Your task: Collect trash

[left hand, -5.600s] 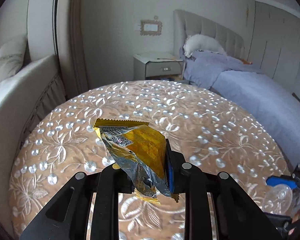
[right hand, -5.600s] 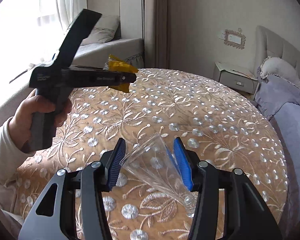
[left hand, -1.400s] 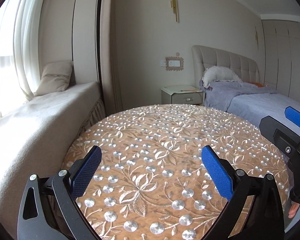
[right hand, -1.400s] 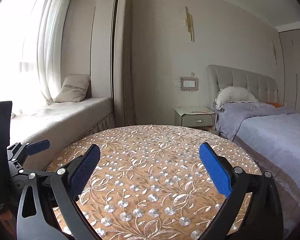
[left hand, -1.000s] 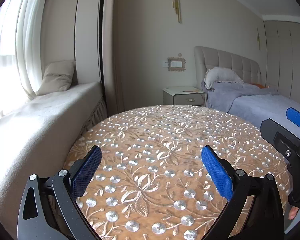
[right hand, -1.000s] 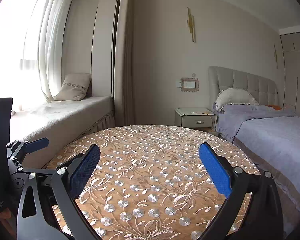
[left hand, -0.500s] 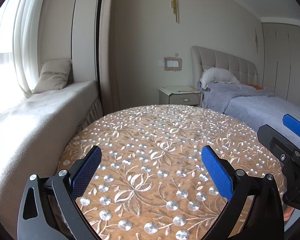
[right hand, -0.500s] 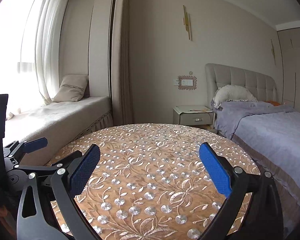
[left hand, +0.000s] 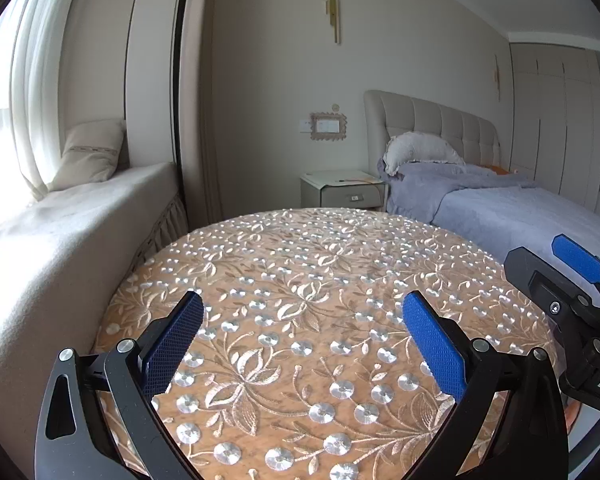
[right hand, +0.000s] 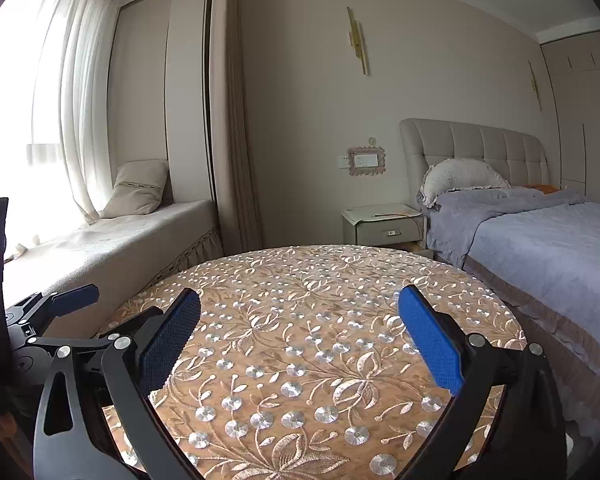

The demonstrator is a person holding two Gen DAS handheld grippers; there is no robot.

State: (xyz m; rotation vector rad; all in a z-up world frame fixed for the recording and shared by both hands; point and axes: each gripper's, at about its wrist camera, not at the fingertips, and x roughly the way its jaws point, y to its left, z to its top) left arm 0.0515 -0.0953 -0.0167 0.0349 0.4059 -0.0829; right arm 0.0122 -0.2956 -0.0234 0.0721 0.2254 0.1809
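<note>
Both grippers are hovering over the round embroidered table, side by side: left gripper and right gripper are each sitting with jaws spread wide, holding nothing, two blue pads apiece. No trash is showing anywhere on the tabletop in either view. Beyond the table: one nightstand, one bed, one window seat carrying one cushion.

Wrapper and cup gone, both hand-held grippers now spread
</note>
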